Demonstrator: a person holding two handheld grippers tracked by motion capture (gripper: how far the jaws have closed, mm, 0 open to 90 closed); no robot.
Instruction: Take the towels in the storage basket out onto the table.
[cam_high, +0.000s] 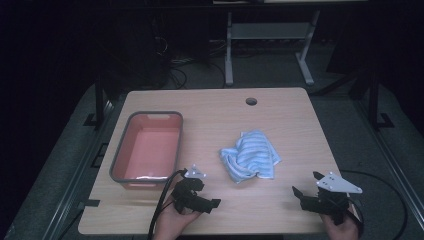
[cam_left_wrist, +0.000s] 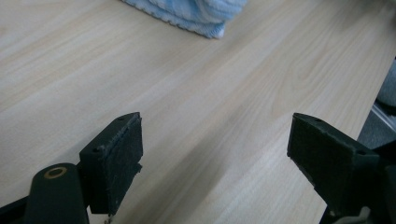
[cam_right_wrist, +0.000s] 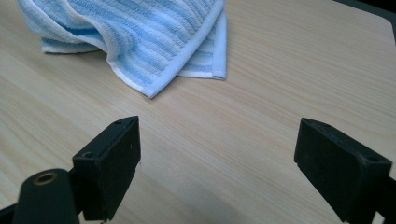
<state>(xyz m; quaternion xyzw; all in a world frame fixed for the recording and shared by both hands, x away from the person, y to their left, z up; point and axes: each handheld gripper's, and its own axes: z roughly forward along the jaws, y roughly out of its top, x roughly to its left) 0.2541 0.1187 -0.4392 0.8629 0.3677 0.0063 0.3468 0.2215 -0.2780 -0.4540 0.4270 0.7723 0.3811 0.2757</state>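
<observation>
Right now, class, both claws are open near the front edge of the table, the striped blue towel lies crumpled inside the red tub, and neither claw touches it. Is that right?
Not quite. The high view shows the towel lying on the bare table, to the right of the red tub, not inside it. The rest holds: the left claw and right claw are open near the front edge, touching nothing.

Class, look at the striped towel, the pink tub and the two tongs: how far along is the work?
Nothing looks done: the crumpled blue-and-white striped towel lies on the wooden table, beside the grey-rimmed pink plastic tub. In hand: the left tongs and right tongs are open near the table's front edge, apart from the towel. Gripping and handling it is left.
</observation>
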